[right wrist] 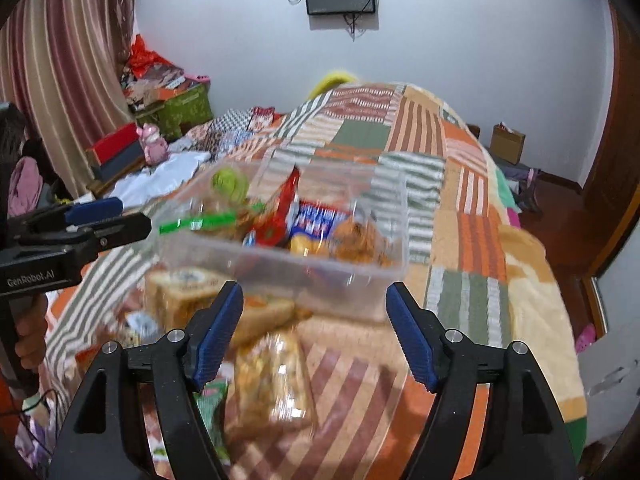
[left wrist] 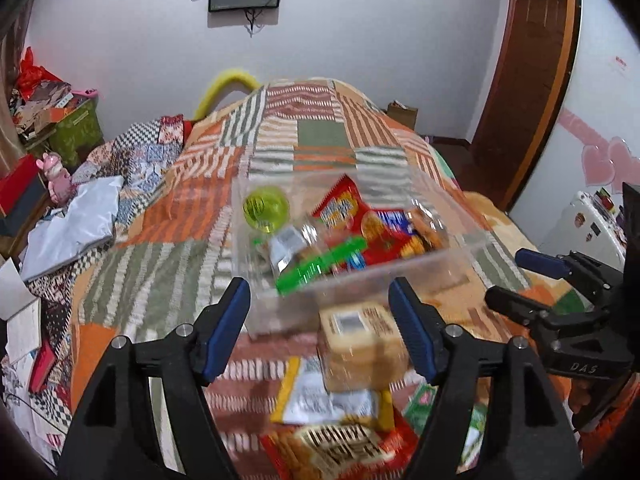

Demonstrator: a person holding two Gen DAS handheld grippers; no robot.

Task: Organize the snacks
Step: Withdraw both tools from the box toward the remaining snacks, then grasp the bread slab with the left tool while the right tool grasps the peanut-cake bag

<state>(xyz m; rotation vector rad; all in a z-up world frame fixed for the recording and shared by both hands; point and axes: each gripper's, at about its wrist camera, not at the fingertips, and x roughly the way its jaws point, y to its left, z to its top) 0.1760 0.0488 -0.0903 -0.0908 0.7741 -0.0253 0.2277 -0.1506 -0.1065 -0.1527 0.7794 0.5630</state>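
A clear plastic bin (left wrist: 448, 268) sits on the patchwork bedspread and holds several snacks: a red packet (left wrist: 340, 204), a green wrapper (left wrist: 320, 266) and a lime-green cup (left wrist: 266, 209). The bin also shows in the right wrist view (right wrist: 280, 264). My left gripper (left wrist: 320, 324) is open and empty, just before the bin, above a tan bread pack (left wrist: 360, 344). A yellow-white packet (left wrist: 320, 396) and a red snack bag (left wrist: 340, 448) lie nearer. My right gripper (right wrist: 314, 324) is open and empty, above a clear snack bag (right wrist: 272, 384) and a bread pack (right wrist: 180, 292).
The bedspread (left wrist: 320, 132) stretches far ahead. Clutter, a pink toy (left wrist: 58, 178) and boxes lie at the left. A wooden door (left wrist: 528, 60) stands at the right. The right gripper shows in the left wrist view (left wrist: 520, 280), and the left gripper shows in the right wrist view (right wrist: 116, 216).
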